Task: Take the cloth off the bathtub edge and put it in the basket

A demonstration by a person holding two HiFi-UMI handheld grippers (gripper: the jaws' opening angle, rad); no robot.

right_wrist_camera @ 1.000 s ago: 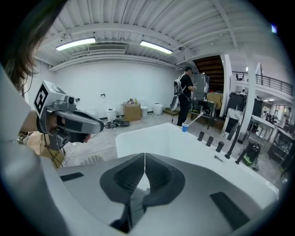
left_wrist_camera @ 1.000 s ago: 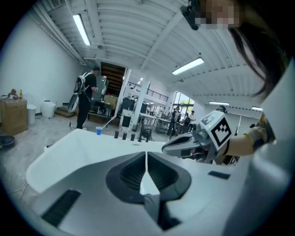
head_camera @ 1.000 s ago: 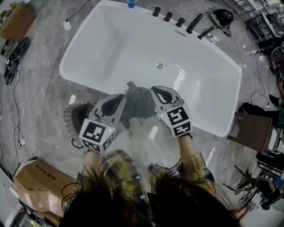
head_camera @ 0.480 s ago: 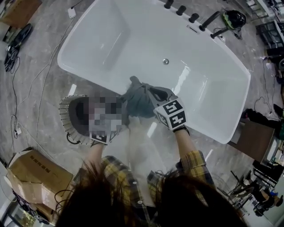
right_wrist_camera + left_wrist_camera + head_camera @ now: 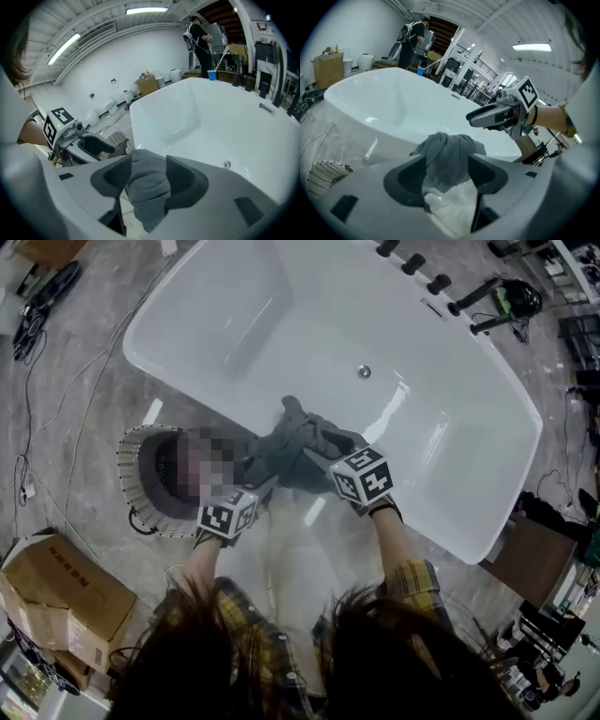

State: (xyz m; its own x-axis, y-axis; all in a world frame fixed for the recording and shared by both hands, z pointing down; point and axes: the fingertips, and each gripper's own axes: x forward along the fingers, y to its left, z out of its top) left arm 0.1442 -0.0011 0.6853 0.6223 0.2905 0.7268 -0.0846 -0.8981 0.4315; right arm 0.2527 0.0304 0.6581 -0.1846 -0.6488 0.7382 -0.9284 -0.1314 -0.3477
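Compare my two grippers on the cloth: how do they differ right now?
The left gripper sits next to the basket; the right gripper sits farther along the bathtub edge. The cloth bunches up above the left gripper's jaws, but hangs down through the right gripper's. Shared: both sets of jaws have just been opening, stand apart, and have the cloth between them.

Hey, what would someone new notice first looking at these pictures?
A big white bathtub fills the upper head view, with a grey cloth bunched on its near edge. The left claw and right claw are at that cloth from either side, their jaws just opened, its folds between them. A ribbed basket sits on the floor left of the cloth.
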